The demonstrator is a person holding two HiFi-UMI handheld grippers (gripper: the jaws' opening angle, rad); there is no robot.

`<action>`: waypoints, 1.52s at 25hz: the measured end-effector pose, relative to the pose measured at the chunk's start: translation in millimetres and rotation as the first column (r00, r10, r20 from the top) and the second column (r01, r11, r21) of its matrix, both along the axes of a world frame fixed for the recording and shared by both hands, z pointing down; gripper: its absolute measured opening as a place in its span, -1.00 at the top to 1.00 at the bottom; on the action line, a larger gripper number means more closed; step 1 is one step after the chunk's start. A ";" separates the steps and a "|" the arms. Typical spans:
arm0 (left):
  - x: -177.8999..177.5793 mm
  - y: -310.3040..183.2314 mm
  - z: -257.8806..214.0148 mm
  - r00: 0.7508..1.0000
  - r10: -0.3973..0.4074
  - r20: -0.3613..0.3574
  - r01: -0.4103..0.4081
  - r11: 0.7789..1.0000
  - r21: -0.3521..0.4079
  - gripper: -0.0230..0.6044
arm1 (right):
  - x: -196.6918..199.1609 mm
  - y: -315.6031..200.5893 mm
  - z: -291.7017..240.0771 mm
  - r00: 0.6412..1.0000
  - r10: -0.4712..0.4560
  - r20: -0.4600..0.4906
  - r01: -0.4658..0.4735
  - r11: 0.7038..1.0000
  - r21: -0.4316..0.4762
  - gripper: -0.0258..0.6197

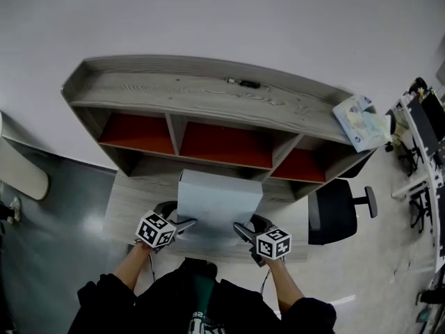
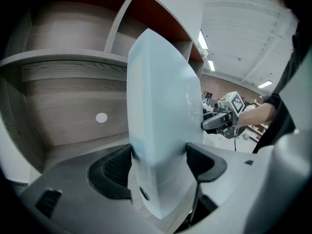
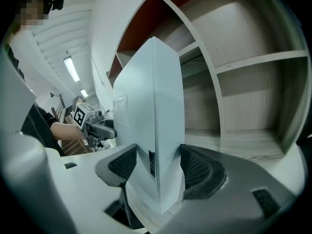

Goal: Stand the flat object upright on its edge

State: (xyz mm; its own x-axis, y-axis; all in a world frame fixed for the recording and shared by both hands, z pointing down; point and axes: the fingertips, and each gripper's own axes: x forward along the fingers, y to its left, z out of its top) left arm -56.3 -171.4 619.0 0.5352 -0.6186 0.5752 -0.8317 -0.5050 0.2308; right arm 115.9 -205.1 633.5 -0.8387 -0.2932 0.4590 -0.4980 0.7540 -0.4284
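Observation:
A flat pale blue box stands tilted on its lower edge on the wooden desk, its top leaning toward the shelf unit. My left gripper is shut on its lower left corner and my right gripper is shut on its lower right corner. In the left gripper view the box fills the gap between the black pads, its bottom corner touching the wood. In the right gripper view the box is pinched between both pads and carries a small dark label.
A wooden shelf unit with red-backed compartments stands right behind the box. A small dark item lies on its top. Papers rest on its right end. A black office chair stands to the right.

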 end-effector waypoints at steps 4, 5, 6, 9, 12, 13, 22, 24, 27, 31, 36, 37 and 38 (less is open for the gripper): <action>-4.8 -11.0 -1.4 0.999 0.022 0.034 -0.022 1.000 0.013 -0.19 | -4.4 -10.6 -0.5 1.000 -0.010 -0.028 0.011 0.999 0.036 0.12; -5.7 -14.0 -0.9 0.999 0.025 0.044 -0.026 1.000 0.016 -0.19 | -5.2 -13.4 -0.1 0.999 -0.009 -0.036 0.011 0.999 0.046 0.12; -6.4 -17.0 -0.3 0.998 0.027 0.055 -0.028 0.999 0.020 -0.18 | -5.9 -16.2 0.4 0.999 -0.009 -0.044 0.011 0.998 0.056 0.12; -8.2 -25.0 2.3 0.996 0.029 0.086 -0.032 0.999 0.034 -0.18 | -7.9 -23.8 2.1 0.997 -0.008 -0.071 0.014 0.996 0.085 0.12; -8.6 -33.3 5.7 0.993 0.031 0.116 -0.037 0.998 0.049 -0.17 | -8.4 -31.3 4.7 0.995 -0.002 -0.098 0.013 0.994 0.110 0.12; -8.9 -36.3 6.9 0.992 0.031 0.124 -0.038 0.998 0.052 -0.17 | -8.7 -34.2 5.4 0.994 0.000 -0.105 0.012 0.993 0.117 0.12; -18.0 -56.3 18.6 0.981 0.016 0.195 -0.031 0.997 0.077 -0.16 | -16.6 -55.8 9.8 0.981 0.009 -0.192 0.031 0.978 0.205 0.12; -19.0 -60.4 20.9 0.980 0.013 0.199 -0.029 0.997 0.077 -0.16 | -18.6 -59.4 11.2 0.979 0.014 -0.203 0.031 0.976 0.216 0.12; -23.2 -64.5 31.7 0.979 0.008 0.206 -0.021 0.998 0.060 -0.16 | -20.4 -65.2 14.9 0.977 0.020 -0.214 0.028 0.975 0.218 0.12; -21.1 -73.4 34.4 0.974 0.013 0.226 -0.029 0.997 0.068 -0.16 | -19.7 -72.2 21.0 0.970 0.028 -0.240 0.028 0.974 0.226 0.12; -20.7 -85.6 42.2 0.972 0.019 0.235 -0.034 0.998 0.062 -0.15 | -19.0 -82.1 26.7 0.965 0.043 -0.260 0.017 0.974 0.225 0.12; -20.3 -88.2 42.9 0.972 0.020 0.234 -0.035 0.998 0.060 -0.15 | -18.7 -84.4 27.2 0.964 0.046 -0.263 0.015 0.974 0.226 0.12; -19.8 -91.0 44.3 0.972 0.022 0.233 -0.037 0.997 0.062 -0.15 | -18.3 -86.5 28.0 0.962 0.048 -0.267 0.015 0.974 0.228 0.12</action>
